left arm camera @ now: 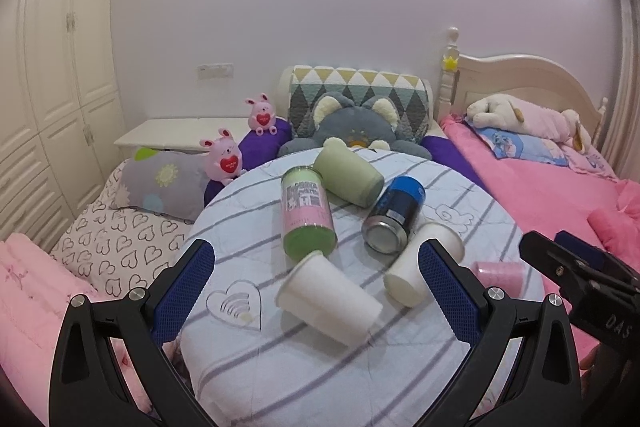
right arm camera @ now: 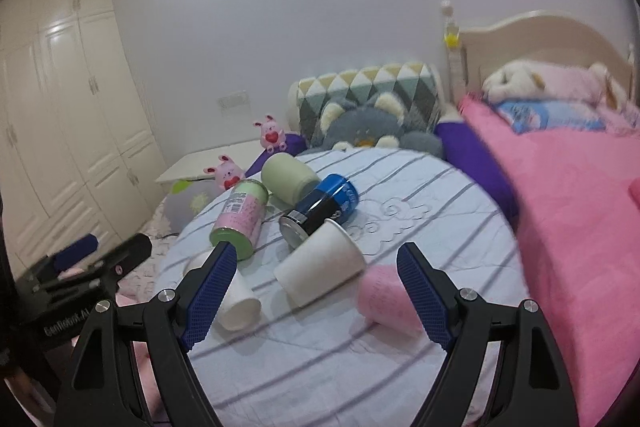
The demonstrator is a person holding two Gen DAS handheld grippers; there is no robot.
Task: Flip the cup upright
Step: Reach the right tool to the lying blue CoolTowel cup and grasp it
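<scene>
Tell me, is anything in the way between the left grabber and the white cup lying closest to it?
Nothing visible blocks it. The left gripper is open, and the white cup lies on its side right in front, between its fingers.

A home bedroom: bed (left arm camera: 532,187), plush toys (left arm camera: 528,115), wardrobe (left arm camera: 52,87).

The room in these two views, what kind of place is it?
Most likely a bedroom, perhaps a child's. A bed with pink bedding and a cream headboard stands at the right, plush toys sit around, and a white wardrobe fills the left wall.
</scene>
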